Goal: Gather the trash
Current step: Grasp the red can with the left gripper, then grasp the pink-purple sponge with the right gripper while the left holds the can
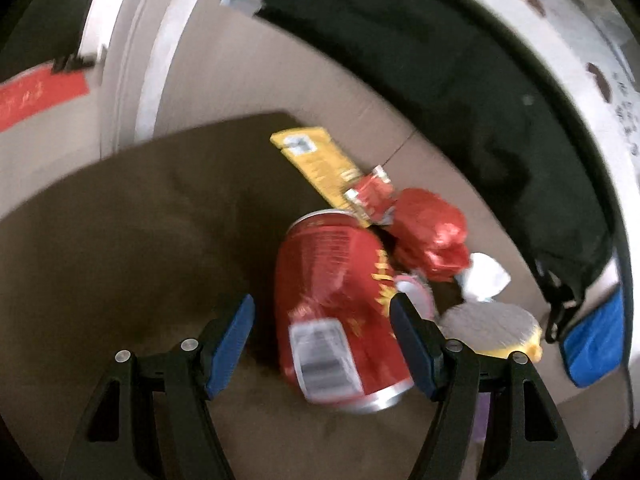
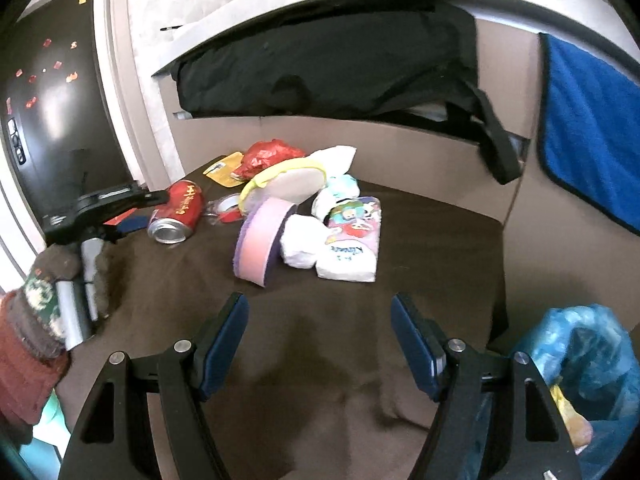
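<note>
A dented red drink can [image 1: 340, 312] lies on its side on the brown cloth [image 1: 132, 216]. My left gripper [image 1: 322, 324] is open, its blue pads on either side of the can and apart from it. The can [image 2: 178, 212] and the left gripper [image 2: 120, 204] also show in the right wrist view. Behind the can lie a yellow packet [image 1: 316, 160] and crumpled red wrappers [image 1: 428, 232]. My right gripper [image 2: 320, 328] is open and empty above bare cloth, short of a pile of white tissue packs [image 2: 348, 248], a pink sponge [image 2: 260, 244] and a round pad [image 2: 288, 184].
A blue plastic trash bag [image 2: 580, 364] stands at the right front. A black bag [image 2: 328, 64] hangs over the counter edge behind the pile. A blue towel [image 2: 592, 128] hangs at the right. A dark fridge door [image 2: 56, 100] is at the left.
</note>
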Tool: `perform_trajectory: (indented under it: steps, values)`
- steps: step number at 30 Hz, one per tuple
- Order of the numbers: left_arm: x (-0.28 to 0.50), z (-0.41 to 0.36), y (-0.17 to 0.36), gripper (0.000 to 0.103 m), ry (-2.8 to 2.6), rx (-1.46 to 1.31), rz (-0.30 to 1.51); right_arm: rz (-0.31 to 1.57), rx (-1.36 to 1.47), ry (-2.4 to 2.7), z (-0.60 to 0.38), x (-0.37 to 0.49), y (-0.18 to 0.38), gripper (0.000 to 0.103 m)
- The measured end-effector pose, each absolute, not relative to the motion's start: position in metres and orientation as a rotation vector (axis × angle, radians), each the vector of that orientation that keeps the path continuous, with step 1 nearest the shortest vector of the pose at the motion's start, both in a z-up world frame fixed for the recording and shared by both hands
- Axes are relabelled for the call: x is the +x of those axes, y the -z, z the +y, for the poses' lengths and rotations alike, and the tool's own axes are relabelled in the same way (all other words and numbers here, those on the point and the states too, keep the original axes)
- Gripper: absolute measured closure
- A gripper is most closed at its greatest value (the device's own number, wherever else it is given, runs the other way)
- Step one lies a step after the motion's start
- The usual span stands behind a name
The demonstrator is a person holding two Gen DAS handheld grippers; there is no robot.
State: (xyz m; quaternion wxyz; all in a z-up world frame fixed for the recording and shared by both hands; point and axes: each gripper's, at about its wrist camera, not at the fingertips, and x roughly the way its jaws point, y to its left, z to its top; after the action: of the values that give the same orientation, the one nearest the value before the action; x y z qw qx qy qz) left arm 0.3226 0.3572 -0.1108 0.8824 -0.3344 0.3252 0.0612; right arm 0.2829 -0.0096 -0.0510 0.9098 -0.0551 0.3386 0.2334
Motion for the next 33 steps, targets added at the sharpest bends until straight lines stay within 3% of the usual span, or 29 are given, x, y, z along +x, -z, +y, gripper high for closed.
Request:
perform_trajectory:
  steps: [5,7,11,13,17,26,33]
  values:
    - [0.337,0.350,0.115,0.036,-0.085,-0.709,0.701,0.700,-0.117,-0.490,0.009,0.294,0.052,0.032]
    - [0.337,0.345,0.113,0.057,-0.043,-0.701,0.701,0.698,-0.127,-0.494,0.019,0.298,0.051,0.032]
    - [0.324,0.330,0.100,0.060,-0.004,-0.613,0.705,0.701,-0.147,-0.494,0.038,0.307,0.051,0.032]
    - [0.308,0.326,0.093,0.068,0.018,-0.593,0.731,0.723,-0.148,-0.502,0.049,0.313,0.053,0.033]
    - [0.266,0.320,0.082,0.069,0.029,-0.546,0.707,0.726,-0.140,-0.530,0.060,0.315,0.054,0.041]
    - [0.218,0.304,0.086,0.069,0.062,-0.476,0.692,0.725,-0.189,-0.521,0.095,0.352,0.053,0.042]
    - [0.211,0.298,0.089,0.069,0.091,-0.454,0.706,0.798,-0.267,-0.460,0.114,0.393,0.071,0.054]
